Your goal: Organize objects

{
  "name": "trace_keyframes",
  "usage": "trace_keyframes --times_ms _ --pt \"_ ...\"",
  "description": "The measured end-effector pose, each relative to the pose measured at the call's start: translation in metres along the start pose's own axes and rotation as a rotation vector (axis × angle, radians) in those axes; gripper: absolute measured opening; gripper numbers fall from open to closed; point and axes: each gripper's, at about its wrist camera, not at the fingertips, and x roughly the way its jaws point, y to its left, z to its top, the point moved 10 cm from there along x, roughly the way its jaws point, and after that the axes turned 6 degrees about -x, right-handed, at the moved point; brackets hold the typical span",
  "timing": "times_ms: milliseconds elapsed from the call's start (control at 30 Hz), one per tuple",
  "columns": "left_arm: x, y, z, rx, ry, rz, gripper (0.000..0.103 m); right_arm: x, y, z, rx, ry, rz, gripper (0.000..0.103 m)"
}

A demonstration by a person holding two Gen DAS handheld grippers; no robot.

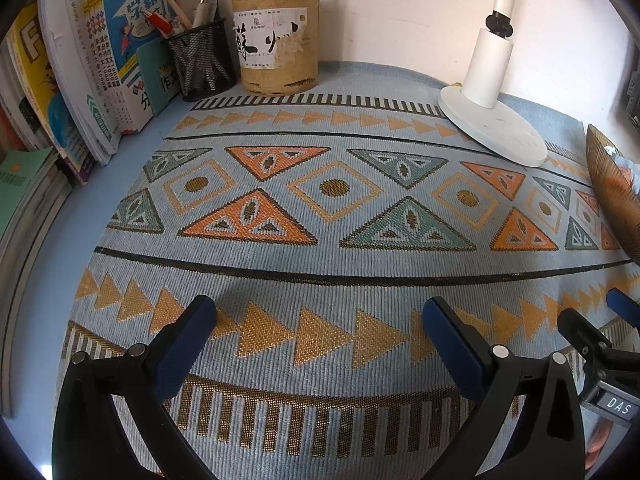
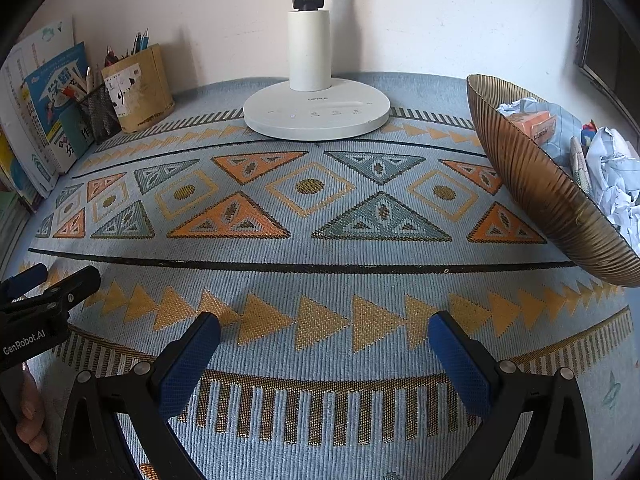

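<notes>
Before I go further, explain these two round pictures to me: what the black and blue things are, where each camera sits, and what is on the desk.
No robot arm here: a person holds a pair of tongs in each hand, each with a fisheye camera looking along its fingers. One picture comes from the left tongs, the other from the right tongs. Both are open and hold nothing.

Below them is a patterned mat. At the back stands a white lamp. To the left are books, a black mesh pen cup and a tan pen holder. To the right, a ribbed brown bowl holds crumpled paper and an orange box.
</notes>
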Motion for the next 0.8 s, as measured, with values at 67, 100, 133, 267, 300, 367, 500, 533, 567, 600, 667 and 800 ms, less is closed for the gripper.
trace_keyframes --times_ms 67,100,133,267,300,367,500,533,567,600,667,800 --pt "0.0002 0.0006 -0.0001 0.0 0.0 -0.001 0.103 0.0 -0.0001 0.0 0.0 0.0 0.001 0.103" --pt "0.0005 0.0007 -0.0001 -0.001 0.0 -0.002 0.103 0.0 0.0 0.0 0.0 0.0 0.001 0.103" --pt "0.0005 0.0002 0.0 0.0 0.0 0.001 0.103 0.0 0.0 0.0 0.0 0.0 0.001 0.103" --pt "0.0004 -0.0003 0.0011 -0.013 -0.002 0.007 0.103 0.0 0.0001 0.0 0.0 0.0 0.0 0.103" --pt "0.0001 -0.0006 0.001 -0.013 -0.002 0.007 0.103 0.0 0.0 0.0 0.0 0.0 0.0 0.103" --pt "-0.0002 -0.0013 0.0009 -0.014 -0.001 0.008 0.103 0.0 0.0 0.0 0.0 0.0 0.0 0.103" --pt "0.0001 -0.0027 0.0008 -0.014 -0.001 0.009 0.103 0.0 0.0 -0.0001 0.0 0.0 0.0 0.103" --pt "0.0002 -0.003 0.0005 -0.015 -0.001 0.008 0.103 0.0 0.0001 0.0 0.0 0.0 0.0 0.103" --pt "0.0004 -0.0033 0.0003 -0.015 -0.002 0.008 0.103 0.0 0.0001 -0.0001 0.0 0.0 0.0 0.103" --pt "0.0005 -0.0036 0.0001 -0.015 -0.002 0.009 0.103 0.0 0.0001 -0.0001 0.0 0.0 0.0 0.103" --pt "0.0008 -0.0042 -0.0002 -0.015 -0.002 0.009 0.103 -0.0001 0.0001 -0.0001 0.0 0.0 0.0 0.103" --pt "0.0013 -0.0051 -0.0007 -0.016 -0.002 0.009 0.103 -0.0001 0.0002 -0.0001 0.0 0.0 0.0 0.103"
